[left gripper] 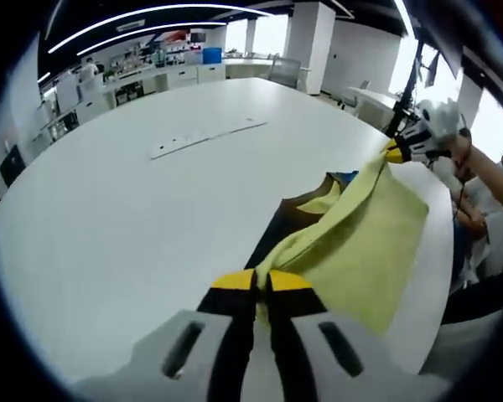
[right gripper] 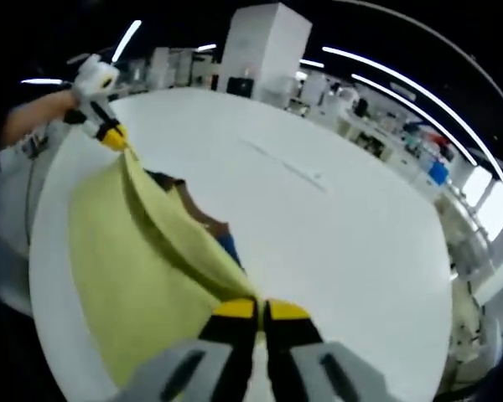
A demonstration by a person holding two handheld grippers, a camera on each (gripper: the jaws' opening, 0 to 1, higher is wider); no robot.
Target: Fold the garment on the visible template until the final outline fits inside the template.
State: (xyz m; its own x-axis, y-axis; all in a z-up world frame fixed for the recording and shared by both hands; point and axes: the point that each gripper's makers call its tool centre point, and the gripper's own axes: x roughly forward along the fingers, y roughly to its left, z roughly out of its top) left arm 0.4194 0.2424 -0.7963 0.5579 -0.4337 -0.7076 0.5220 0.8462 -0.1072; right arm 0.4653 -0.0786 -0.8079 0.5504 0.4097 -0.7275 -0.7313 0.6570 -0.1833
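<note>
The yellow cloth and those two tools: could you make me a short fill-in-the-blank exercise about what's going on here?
1. The cloth held between the two tools is ____ in colour.
2. The left tool and the right tool are each shut on an ____ of the cloth.
3. The cloth is stretched above a large ____ table.
4. Under the cloth lies a ____ sheet, partly covered.

Missing words: yellow; edge; white; dark
</note>
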